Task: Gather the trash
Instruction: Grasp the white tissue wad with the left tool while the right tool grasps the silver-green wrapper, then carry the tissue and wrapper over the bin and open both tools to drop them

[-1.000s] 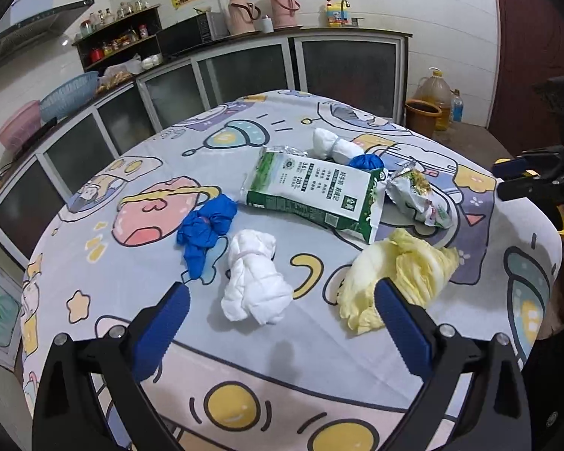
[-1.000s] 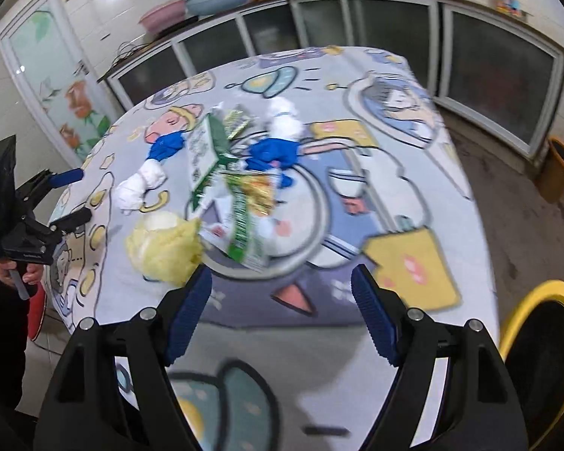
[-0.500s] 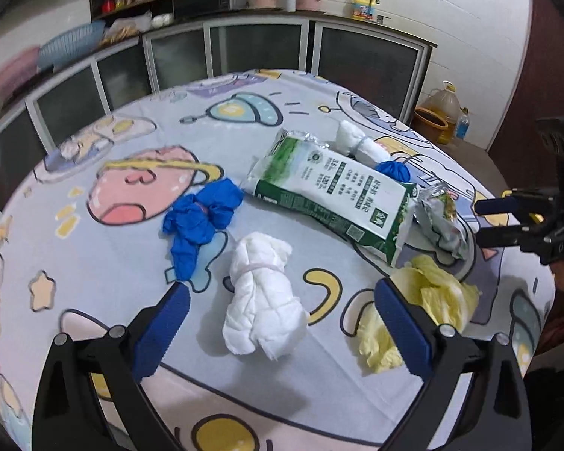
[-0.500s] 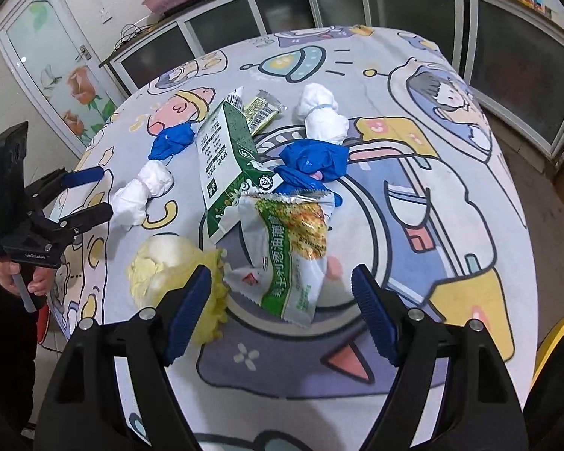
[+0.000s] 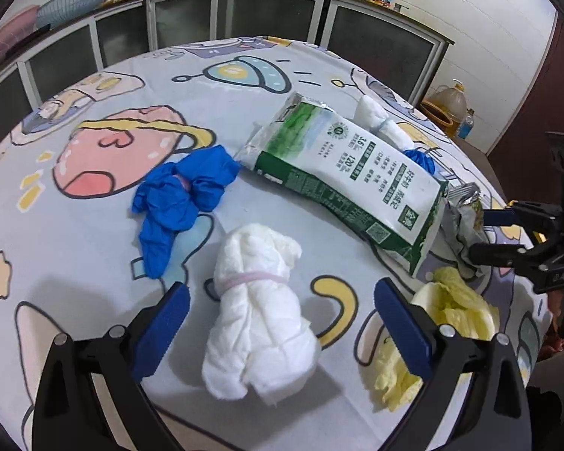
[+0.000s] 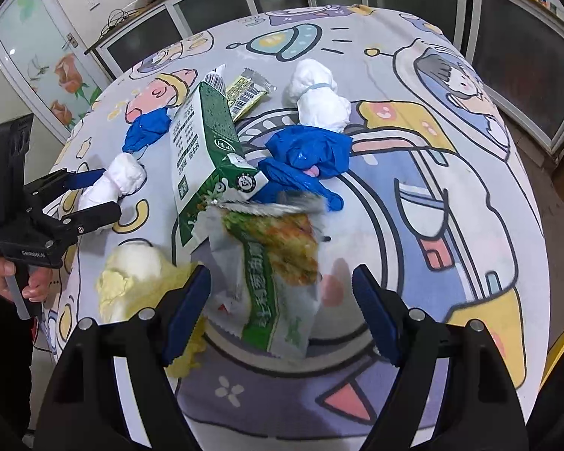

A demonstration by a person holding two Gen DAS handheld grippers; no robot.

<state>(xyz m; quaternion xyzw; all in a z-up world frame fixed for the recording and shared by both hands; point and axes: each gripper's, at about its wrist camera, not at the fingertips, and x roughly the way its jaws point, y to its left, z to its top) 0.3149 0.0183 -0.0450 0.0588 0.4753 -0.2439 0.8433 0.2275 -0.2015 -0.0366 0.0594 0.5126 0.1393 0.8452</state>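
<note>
A white paper wad (image 5: 259, 308) tied with a pink band lies on the cartoon tablecloth (image 5: 94, 263), between the spread fingers of my left gripper (image 5: 282, 323), which is open. In the right wrist view my open right gripper (image 6: 282, 315) hangs over a green-and-white snack bag (image 6: 278, 270); its pads stand clear of the bag. The left gripper (image 6: 86, 199) shows there too, flanking the white wad (image 6: 120, 180). Around them lie a green-white carton pack (image 5: 349, 180), two blue gloves (image 6: 308, 158) (image 5: 184, 195), a yellow leafy lump (image 6: 135, 278), and a second white wad (image 6: 319, 97).
A small yellow wrapper (image 6: 248, 92) lies behind the pack. Glass-door cabinets (image 5: 267, 11) ring the far side of the round table. An oil jug (image 5: 447, 105) stands on the floor, and a yellow rim (image 6: 560, 342) shows at the table's right. A hand (image 6: 15, 274) grips the left tool.
Both grippers have come down and closer to the table. The left now brackets the white wad, and the right has moved in over the snack bag. Both stayed open.
</note>
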